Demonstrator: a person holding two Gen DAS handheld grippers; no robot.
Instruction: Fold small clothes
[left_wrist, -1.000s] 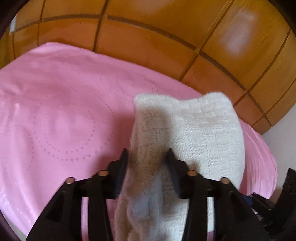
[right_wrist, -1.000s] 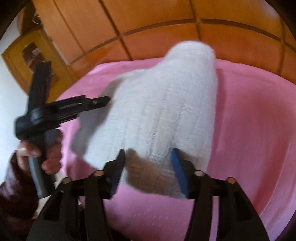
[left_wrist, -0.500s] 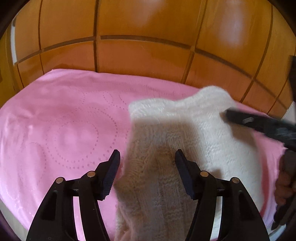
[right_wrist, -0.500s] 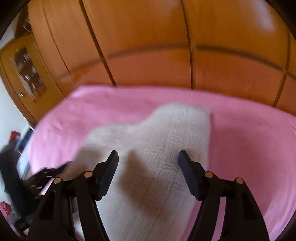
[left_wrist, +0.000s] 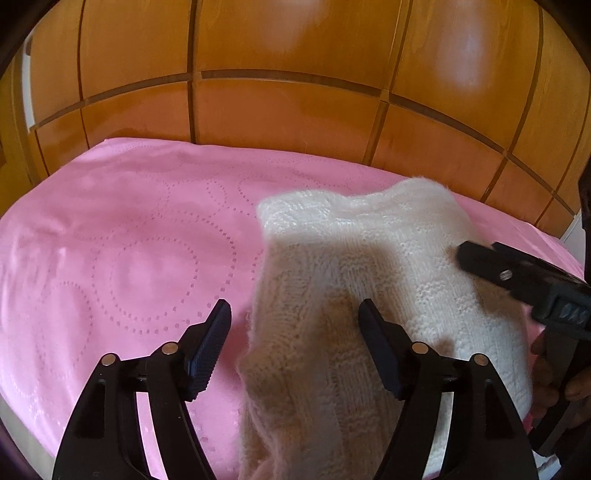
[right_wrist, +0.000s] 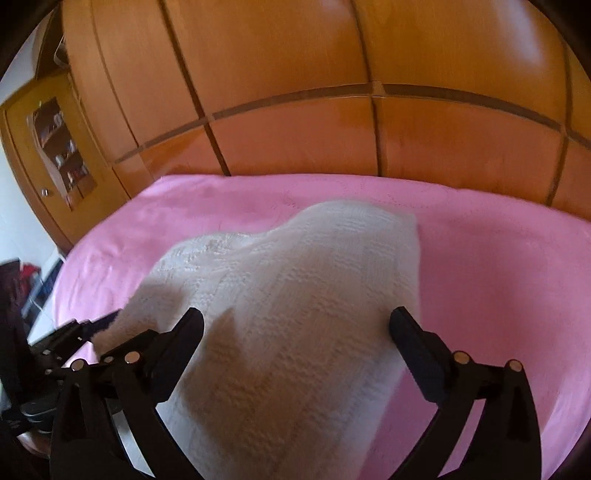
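Cream knitted garment (left_wrist: 369, 302) lies in a soft, partly folded heap on a pink bedspread (left_wrist: 122, 240), in front of a panelled wooden wardrobe (left_wrist: 288, 74). The left gripper (left_wrist: 293, 332) and right gripper (right_wrist: 295, 332) hover over its near end with jaws opening; knit shows between the jaws, but no pad presses it. This looks like a release after a fold. Next probably comes regrasping an edge and folding again.

Glossy wooden wardrobe panels (left_wrist: 280, 114) rise behind a bed's pink embossed cover (left_wrist: 122, 236).
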